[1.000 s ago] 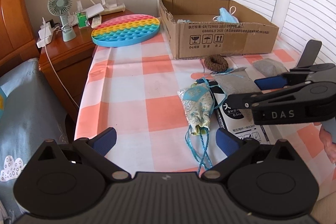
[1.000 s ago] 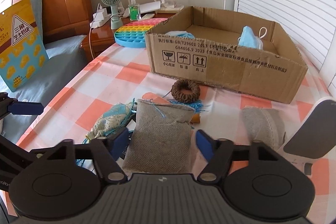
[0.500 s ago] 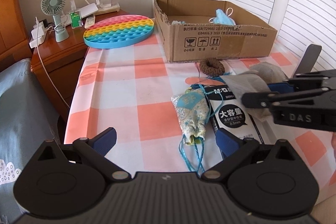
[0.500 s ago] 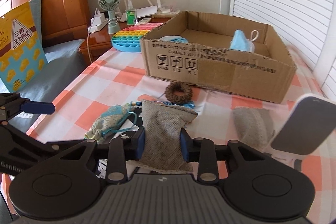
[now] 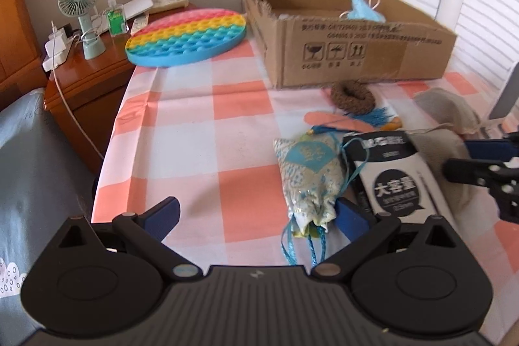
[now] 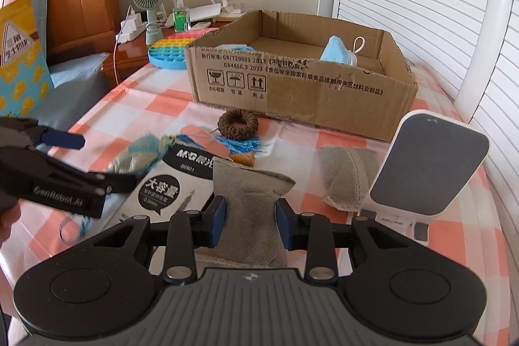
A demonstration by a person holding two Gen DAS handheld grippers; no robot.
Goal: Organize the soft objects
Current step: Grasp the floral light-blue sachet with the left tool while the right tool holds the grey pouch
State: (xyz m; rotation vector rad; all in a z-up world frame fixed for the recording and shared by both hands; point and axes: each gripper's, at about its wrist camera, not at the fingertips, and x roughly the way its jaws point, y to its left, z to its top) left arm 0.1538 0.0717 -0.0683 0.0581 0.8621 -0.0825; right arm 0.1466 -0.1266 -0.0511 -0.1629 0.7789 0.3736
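1. Low in the right wrist frame, the right gripper (image 6: pixel 249 224) pinches a grey pouch (image 6: pixel 251 209), pads pressing both its sides
2. The left gripper (image 5: pixel 256 214) gapes wide, empty; a patterned sachet (image 5: pixel 308 180) lies against its right finger
3. The cardboard box (image 6: pixel 301 89) sits in the upper centre, a blue mask (image 6: pixel 337 54) inside

The right gripper (image 6: pixel 249 219) is pointing down and forward, its blue pads (image 6: pixel 218 221) pinching a grey pouch (image 6: pixel 251 206) from both sides. The left gripper (image 5: pixel 256 214) is hovering with jaws spread wide, nothing pressed between its pads (image 5: pixel 163 213).
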